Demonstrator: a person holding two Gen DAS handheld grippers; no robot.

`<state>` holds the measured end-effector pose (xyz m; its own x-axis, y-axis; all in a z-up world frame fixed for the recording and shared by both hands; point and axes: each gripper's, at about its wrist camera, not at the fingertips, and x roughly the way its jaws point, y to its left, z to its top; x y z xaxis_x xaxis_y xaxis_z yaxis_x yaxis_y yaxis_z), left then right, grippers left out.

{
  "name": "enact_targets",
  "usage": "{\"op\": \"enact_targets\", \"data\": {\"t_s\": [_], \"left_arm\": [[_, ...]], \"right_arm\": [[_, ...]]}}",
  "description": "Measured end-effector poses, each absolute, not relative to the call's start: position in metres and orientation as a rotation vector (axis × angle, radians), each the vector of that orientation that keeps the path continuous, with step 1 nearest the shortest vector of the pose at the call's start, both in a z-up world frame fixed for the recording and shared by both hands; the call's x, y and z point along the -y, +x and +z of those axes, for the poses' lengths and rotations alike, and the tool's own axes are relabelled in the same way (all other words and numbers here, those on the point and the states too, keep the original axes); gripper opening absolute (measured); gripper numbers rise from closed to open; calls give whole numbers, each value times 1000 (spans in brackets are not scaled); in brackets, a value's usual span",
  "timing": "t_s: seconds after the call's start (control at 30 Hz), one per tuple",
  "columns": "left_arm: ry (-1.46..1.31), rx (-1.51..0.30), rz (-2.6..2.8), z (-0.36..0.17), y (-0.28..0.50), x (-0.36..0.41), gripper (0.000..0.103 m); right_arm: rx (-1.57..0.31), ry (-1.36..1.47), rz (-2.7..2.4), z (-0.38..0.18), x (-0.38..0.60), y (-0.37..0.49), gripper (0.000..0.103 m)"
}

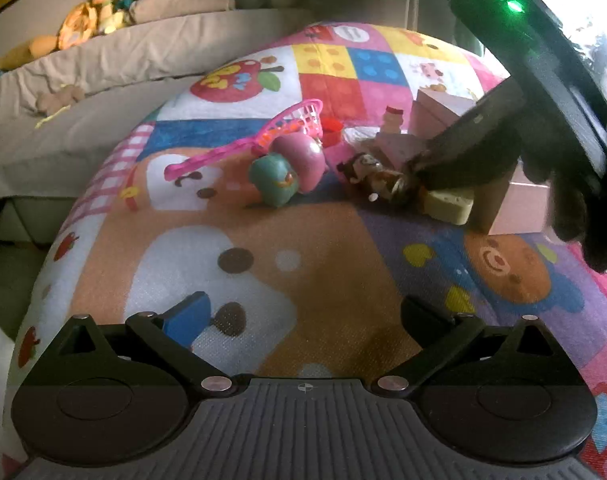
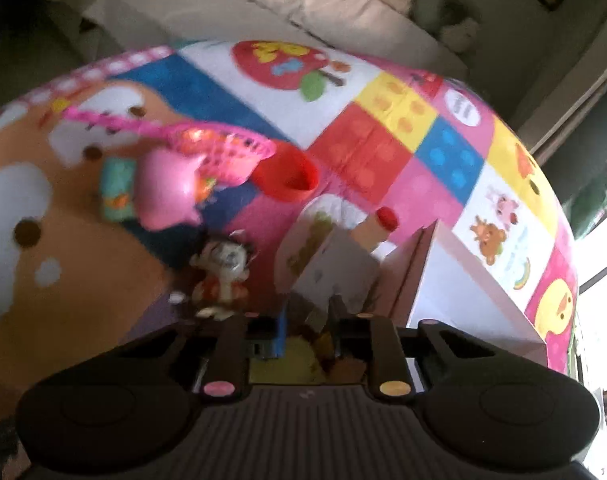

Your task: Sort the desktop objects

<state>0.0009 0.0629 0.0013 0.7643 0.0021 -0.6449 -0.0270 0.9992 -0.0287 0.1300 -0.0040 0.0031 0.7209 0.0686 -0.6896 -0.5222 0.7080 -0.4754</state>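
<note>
Toys lie in a heap on a colourful play mat (image 1: pixel 303 248). In the left wrist view I see a pink net scoop (image 1: pixel 263 136), a pink round toy (image 1: pixel 303 156), a teal figure (image 1: pixel 275 178), a small doll (image 1: pixel 363 168), a pale yellow block (image 1: pixel 449 202) and a pink box (image 1: pixel 519 204). My left gripper (image 1: pixel 303 312) is open and empty above bare mat, short of the heap. My right gripper (image 2: pixel 305 320) hangs over the heap beside the doll (image 2: pixel 223 268), jaws close together around a brownish object (image 2: pixel 323 340); the view is blurred. It shows in the left view (image 1: pixel 455 160) too.
A red cup (image 2: pixel 287 176), a wooden peg with a red cap (image 2: pixel 377 226) and a picture card (image 2: pixel 307 240) lie behind the doll. The open pink box (image 2: pixel 463 280) stands to the right. A sofa with plush toys (image 1: pixel 99 20) lies beyond the mat.
</note>
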Motion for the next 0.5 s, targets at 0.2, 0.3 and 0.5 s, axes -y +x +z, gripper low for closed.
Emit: {"op": "enact_targets", "data": {"t_s": [0.2,0.3,0.5], "left_arm": [[-46,-699,8,1,2,-64,103],[-50,-697,7,1,2,-65,103],[-50,-698,7,1,2,-65,103]], "right_arm": [[-689,-754,457,6,14,72,20],[-705,-750,512,8,25,40,21],[-717,-721,479,8,69,6,21]]}}
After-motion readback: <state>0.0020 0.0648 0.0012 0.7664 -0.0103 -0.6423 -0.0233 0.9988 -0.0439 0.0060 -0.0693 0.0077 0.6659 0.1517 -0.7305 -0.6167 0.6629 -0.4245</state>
